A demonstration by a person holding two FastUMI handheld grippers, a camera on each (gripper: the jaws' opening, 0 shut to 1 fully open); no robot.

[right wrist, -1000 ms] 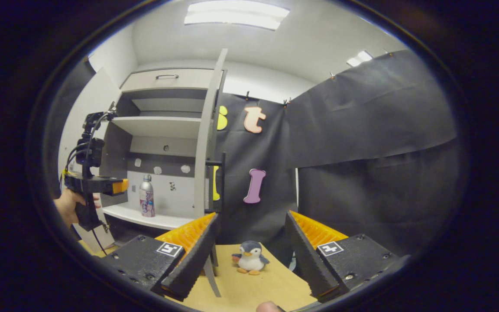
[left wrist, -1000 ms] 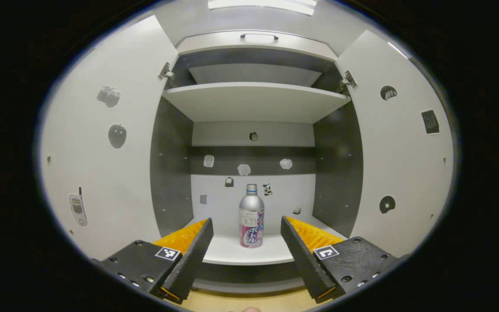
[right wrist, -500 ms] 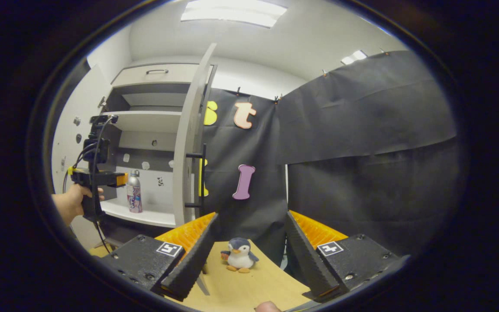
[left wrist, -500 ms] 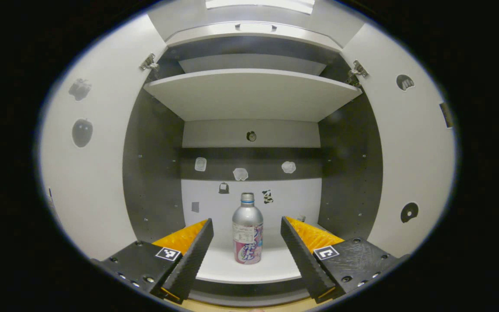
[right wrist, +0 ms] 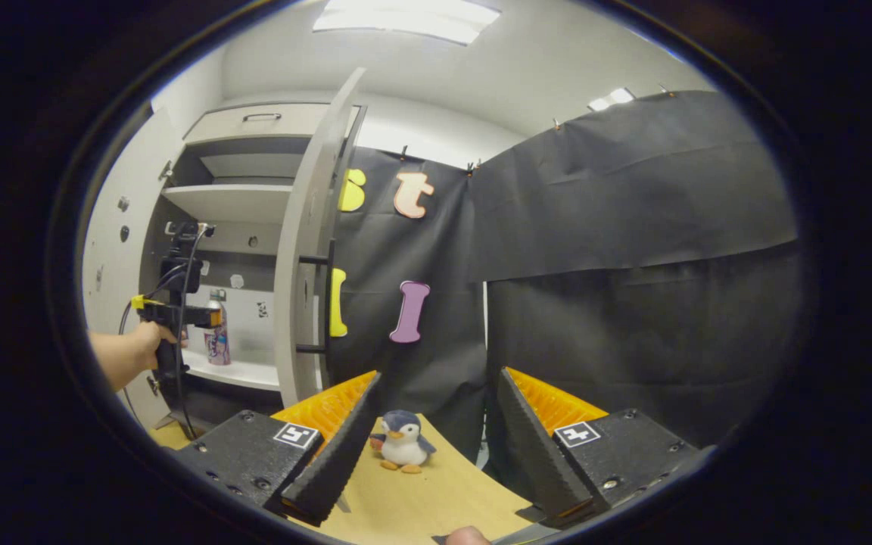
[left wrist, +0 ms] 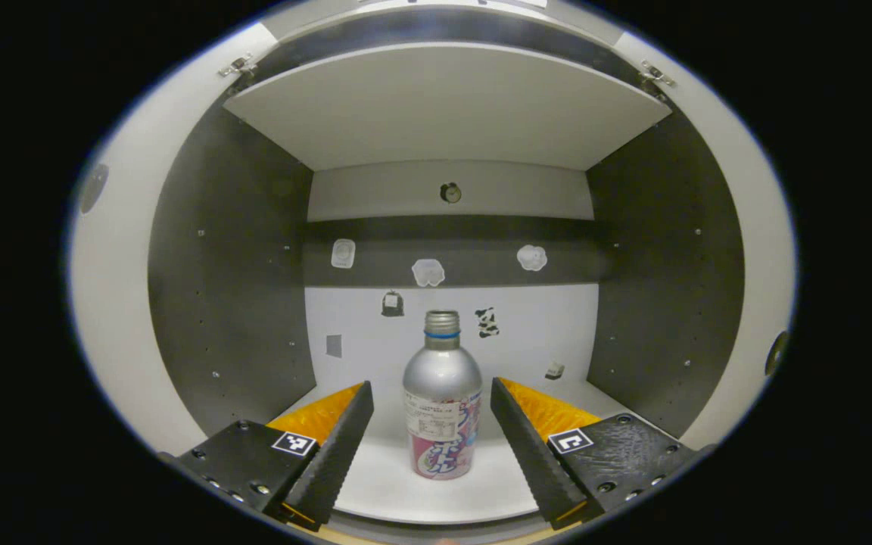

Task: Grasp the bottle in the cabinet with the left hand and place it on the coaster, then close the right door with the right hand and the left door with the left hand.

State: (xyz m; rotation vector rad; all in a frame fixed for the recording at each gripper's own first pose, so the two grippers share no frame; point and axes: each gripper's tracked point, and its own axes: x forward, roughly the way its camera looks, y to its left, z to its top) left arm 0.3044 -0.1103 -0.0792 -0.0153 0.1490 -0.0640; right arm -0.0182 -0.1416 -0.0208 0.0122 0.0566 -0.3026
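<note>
Left gripper view looks straight into one open cabinet (left wrist: 224, 303), dark grey on its side walls and pale on its back panel and shelves, with one shelf (left wrist: 443, 106) overhead. Two doors stand swung out, the left door (left wrist: 110, 303) and the right door (left wrist: 773, 250) at the edges of this view. On the lower shelf (left wrist: 383, 484) stands one bottle (left wrist: 442, 405), upright and near the front. It has a silver metal body with rounded shoulders, a short threaded neck with a blue ring and a wrap label in white, pink and purple; the printing on it is too small to read. Eight small stickers dot the back panel, their pictures too blurred to make out. The left gripper (left wrist: 430, 446) is spread wide, its two fingers flanking the bottle on either side and apart from it.

Right gripper view shows the same cabinet (right wrist: 247, 121) from the side, a hand (right wrist: 144, 341) holding the left gripper (right wrist: 213, 318) level with the bottle (right wrist: 216, 341). The right door (right wrist: 307, 250) juts edge-on, a dark bar handle on its outer face. The right gripper (right wrist: 436, 431) is also spread wide, holding nothing, above a tan tabletop (right wrist: 436, 499). One small toy penguin (right wrist: 403, 441) stands on that tabletop between the fingers.
</note>
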